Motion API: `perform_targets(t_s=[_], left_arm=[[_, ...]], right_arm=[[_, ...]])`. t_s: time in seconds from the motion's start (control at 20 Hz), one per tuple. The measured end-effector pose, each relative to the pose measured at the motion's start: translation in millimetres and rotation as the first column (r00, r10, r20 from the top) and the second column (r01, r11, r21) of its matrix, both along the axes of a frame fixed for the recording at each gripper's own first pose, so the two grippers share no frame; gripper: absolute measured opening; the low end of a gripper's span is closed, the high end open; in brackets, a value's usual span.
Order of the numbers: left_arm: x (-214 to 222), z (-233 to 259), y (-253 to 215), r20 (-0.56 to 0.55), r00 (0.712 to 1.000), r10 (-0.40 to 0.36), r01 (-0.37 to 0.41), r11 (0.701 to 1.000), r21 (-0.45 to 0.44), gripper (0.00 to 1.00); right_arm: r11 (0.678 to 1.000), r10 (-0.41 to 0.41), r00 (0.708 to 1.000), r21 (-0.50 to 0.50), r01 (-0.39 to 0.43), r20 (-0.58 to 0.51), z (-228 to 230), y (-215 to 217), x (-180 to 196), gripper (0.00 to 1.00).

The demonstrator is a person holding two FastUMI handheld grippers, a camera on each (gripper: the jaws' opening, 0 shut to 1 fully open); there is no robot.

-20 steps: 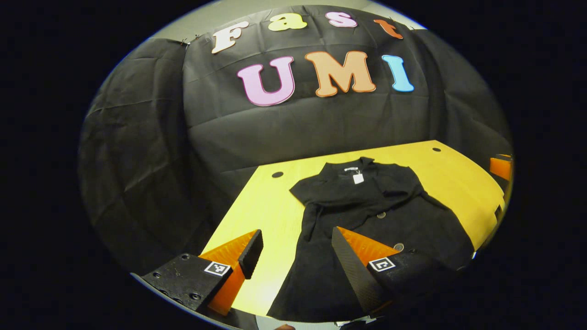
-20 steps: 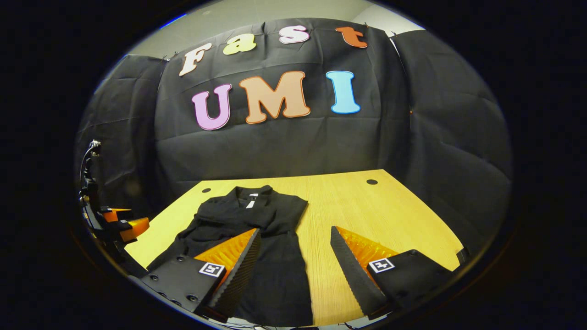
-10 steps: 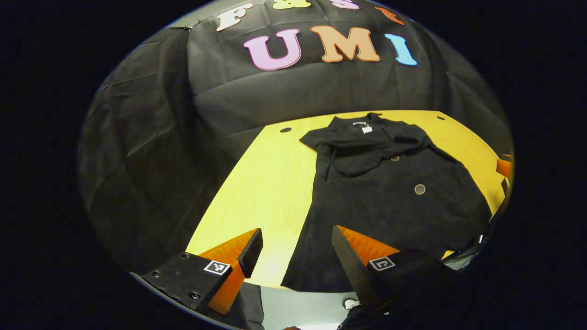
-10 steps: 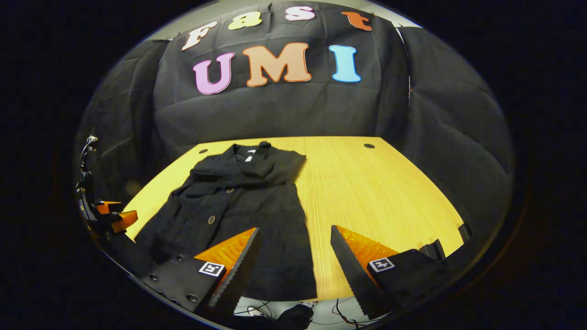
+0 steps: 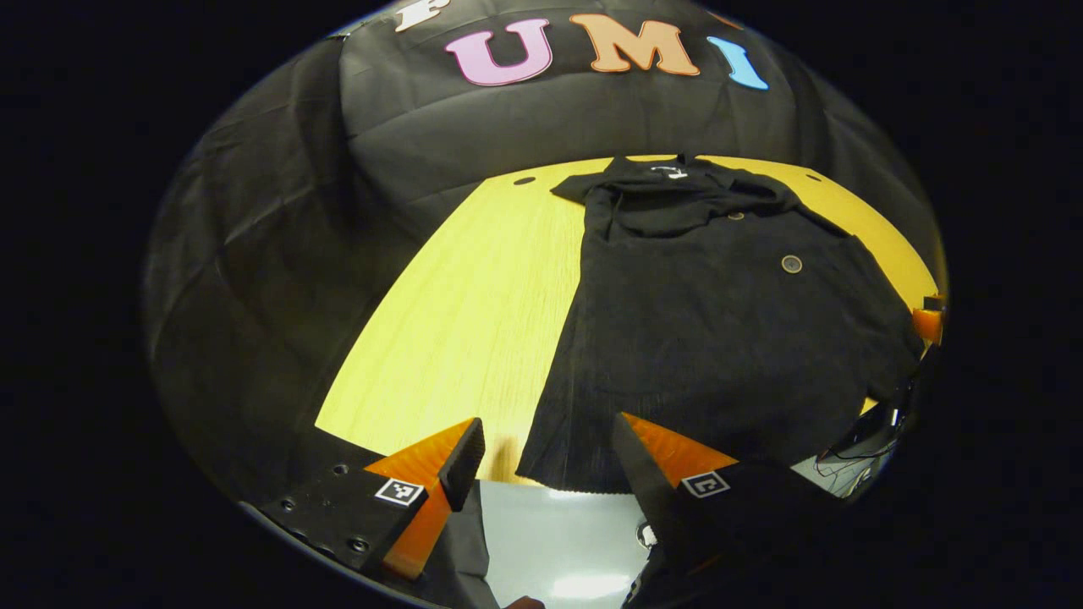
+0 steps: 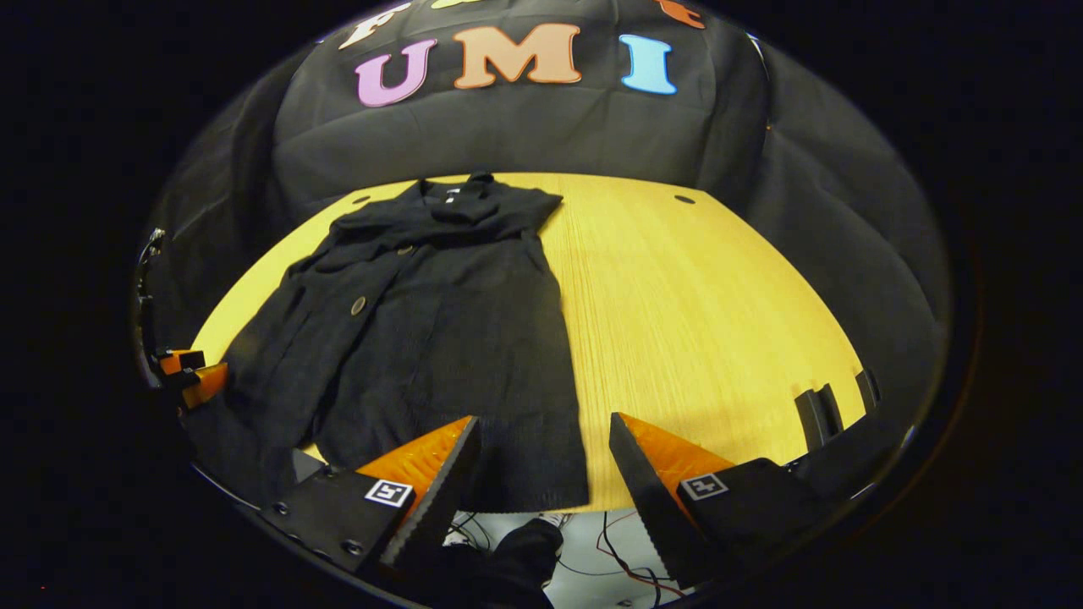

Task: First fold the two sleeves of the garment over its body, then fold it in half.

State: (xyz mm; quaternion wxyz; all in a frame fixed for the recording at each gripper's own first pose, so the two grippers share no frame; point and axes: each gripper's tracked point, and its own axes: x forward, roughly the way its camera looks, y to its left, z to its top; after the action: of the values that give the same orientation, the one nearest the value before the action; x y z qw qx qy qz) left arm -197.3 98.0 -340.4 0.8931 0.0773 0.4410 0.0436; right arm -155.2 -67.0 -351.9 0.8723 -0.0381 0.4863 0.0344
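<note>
My left gripper [image 5: 546,452] and my right gripper [image 6: 541,452] both gape wide with nothing between their fingers, poised over the garment's near hem. The black garment [image 6: 440,330] lies flat on the yellow table [image 6: 694,313], collar toward the far wall.

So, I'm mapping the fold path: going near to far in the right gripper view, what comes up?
Right gripper → hem of the black buttoned garment → its large round button → its collar → yellow wooden table's far edge.

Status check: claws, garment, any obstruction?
Both claws open, above near hem. Garment flat on table, sleeves folded in. Nothing in the way.
</note>
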Motion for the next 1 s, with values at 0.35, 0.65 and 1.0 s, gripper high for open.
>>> perform_targets(t_s=[0.35,0.65,1.0], left_arm=[[3,-9,-13,0.019,1.000,0.006,-0.004,0.993,-0.120,0.81],[8,-11,-35,0.063,0.997,-0.042,0.054,0.976,-0.210,0.34],[-4,-10,-41,0.037,0.997,-0.073,0.079,0.974,-0.211,0.00]], right_arm=[[0.999,0.032,0.996,0.033,-0.030,-0.089,-19,13,-11,0.92],[0.995,0.068,0.995,0.082,-0.061,-0.077,-20,28,-6,0.50],[0.990,0.045,0.993,0.138,-0.030,-0.107,-18,34,-17,0.03]])
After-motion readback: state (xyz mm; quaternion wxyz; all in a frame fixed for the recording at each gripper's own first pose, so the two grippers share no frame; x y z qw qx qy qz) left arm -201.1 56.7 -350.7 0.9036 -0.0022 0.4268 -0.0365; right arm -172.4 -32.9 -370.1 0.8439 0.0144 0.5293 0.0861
